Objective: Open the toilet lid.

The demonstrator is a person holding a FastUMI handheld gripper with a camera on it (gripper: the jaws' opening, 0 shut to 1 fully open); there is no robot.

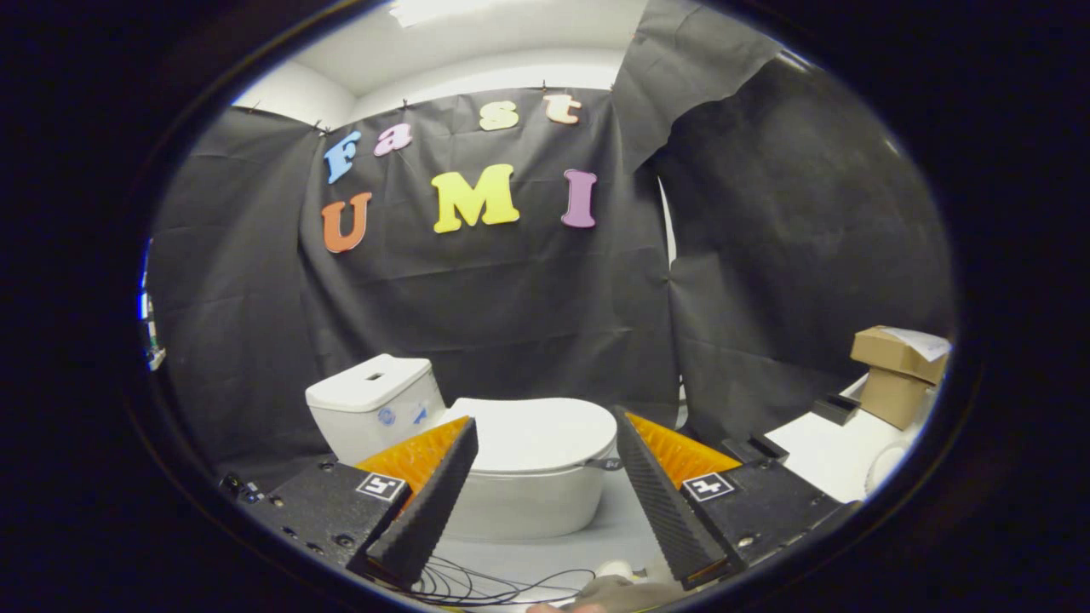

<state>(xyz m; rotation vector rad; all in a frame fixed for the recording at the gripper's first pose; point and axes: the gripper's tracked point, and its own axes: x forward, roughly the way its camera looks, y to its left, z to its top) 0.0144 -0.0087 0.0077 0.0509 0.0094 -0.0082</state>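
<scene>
I am holding the gripper (545,443) spread wide, the closed, smooth white plastic toilet lid (532,434) sitting just beyond and between its fingers — likely light, stiff, slippery, hinged — so I am aiming under its front lip.

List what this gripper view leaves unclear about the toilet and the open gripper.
- White ceramic toilet: the open gripper's fingers cover both sides of the bowl.
- Closed white lid: its near rim is partly hidden, so a grip point is unclear.
- Small grey tab at the lid's edge: too small to identify.
</scene>
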